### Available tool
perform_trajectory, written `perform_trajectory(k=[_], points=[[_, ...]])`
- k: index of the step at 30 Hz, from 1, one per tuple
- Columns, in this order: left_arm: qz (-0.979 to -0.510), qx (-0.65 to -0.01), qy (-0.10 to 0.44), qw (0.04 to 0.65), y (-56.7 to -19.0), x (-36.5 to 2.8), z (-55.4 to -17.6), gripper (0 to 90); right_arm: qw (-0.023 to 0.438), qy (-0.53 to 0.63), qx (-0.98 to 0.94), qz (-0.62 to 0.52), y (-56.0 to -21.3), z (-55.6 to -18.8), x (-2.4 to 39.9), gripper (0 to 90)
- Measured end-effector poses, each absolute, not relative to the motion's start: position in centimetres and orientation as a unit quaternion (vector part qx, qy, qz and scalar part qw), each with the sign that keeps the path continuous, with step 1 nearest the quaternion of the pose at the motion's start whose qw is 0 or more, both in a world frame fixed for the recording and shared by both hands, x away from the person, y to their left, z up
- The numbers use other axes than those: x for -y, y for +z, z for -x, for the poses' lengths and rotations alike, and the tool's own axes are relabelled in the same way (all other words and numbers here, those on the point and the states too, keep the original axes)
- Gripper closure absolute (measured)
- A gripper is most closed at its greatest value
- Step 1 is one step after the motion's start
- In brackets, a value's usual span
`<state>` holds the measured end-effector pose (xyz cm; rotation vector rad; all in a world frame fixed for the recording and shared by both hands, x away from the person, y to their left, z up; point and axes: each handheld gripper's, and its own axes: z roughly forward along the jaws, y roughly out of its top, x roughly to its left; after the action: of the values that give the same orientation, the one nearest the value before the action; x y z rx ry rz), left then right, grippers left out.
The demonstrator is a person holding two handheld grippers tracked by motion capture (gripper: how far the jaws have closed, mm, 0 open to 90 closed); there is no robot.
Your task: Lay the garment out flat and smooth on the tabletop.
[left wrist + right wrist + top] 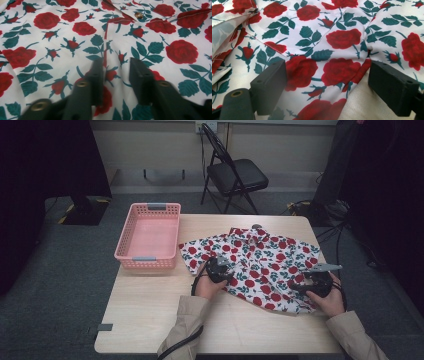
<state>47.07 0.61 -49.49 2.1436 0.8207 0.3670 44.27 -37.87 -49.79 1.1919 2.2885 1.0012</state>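
Your sleeves: both forearms are cut off by the bottom edge of the high view; you cannot see your elbows.
Table: bare wood lies nearest you, in front of the garment.
Your left gripper: it sits on the near left part of the shirt; your hand covers most of its body from above. In the left gripper view its jaws stand a narrow gap apart, tips down on the cloth. A small ridge of fabric rises between them, but you cannot tell whether the pads press on it.
Your right gripper: it rests at the near right corner of the shirt. In the right gripper view its jaws stand wide apart, with the cloth edge lying between them and untouched by the pads.
Shirt: white with red roses and green leaves, it lies spread on the right half of the table. Your hands and the grippers hide part of its near hem.
Button: one shows on the placket, beyond the left jaws, slightly blurred.
Basket: pink, on the table's far left corner, just beside the shirt's left sleeve.
Chair: a black folding one stands beyond the table.
Room edges: dark on both sides, hard to make out.
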Motion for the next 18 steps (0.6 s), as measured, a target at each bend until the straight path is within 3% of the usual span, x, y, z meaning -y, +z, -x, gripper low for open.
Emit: perform_trajectory(k=[1,3,9,15,18], points=[[-0.852,-0.319,0.147,0.390,-49.3,-0.5,-47.0,81.6,0.186,0.355,-0.812,-0.423,-49.8,-44.3,37.9,14.8],[-0.859,-0.317,0.137,0.378,-49.0,-0.4,-46.6,88.3,0.186,0.355,-0.812,-0.423,-49.8,-44.3,37.9,14.8],[-0.849,-0.323,0.094,0.407,-48.3,-1.2,-45.0,88.3,0.186,0.355,-0.812,-0.423,-49.8,-44.3,37.9,14.8],[-0.840,-0.338,0.065,0.419,-48.7,-3.4,-42.8,82.7,0.186,0.355,-0.812,-0.423,-49.8,-44.3,37.9,14.8],[-0.831,-0.348,0.081,0.427,-48.9,-4.1,-42.6,63.6,0.186,0.355,-0.812,-0.423,-49.8,-44.3,37.9,14.8]])
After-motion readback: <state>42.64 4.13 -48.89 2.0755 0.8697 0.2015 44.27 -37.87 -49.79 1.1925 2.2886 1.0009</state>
